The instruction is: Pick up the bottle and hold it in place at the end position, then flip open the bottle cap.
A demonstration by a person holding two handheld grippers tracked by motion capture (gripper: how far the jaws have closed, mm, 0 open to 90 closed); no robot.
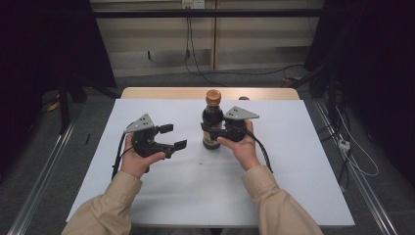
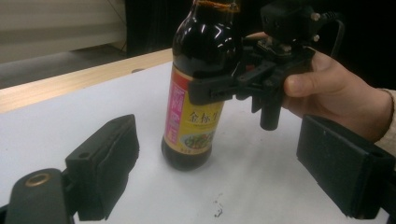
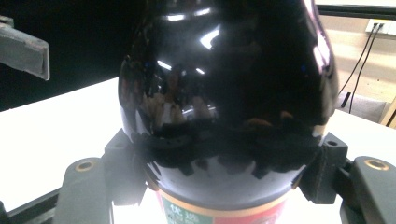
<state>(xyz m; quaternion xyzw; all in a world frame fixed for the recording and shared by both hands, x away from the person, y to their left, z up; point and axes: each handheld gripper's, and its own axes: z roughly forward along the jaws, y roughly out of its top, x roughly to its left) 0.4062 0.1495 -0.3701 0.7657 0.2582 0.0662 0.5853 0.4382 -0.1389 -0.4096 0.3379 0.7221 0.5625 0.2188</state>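
Surface: white sheet (image 1: pixel 161 191) over a wooden table (image 1: pixel 161 92), standing on grey floor in a dark room; pale wall panels behind, cables hanging.
Left gripper (image 1: pixel 172 136): jaws spread wide with nothing between them, hovering left of the bottle, apart from it.
Bottle (image 1: pixel 212 122): dark sauce bottle, upright near the sheet's middle, orange cap, yellow-and-pink label.
Right gripper (image 1: pixel 215 131): jaws clamped on the bottle's body, just above the label.
Hard to see: the cap is cut off in the left gripper view; the label print is too small to read.
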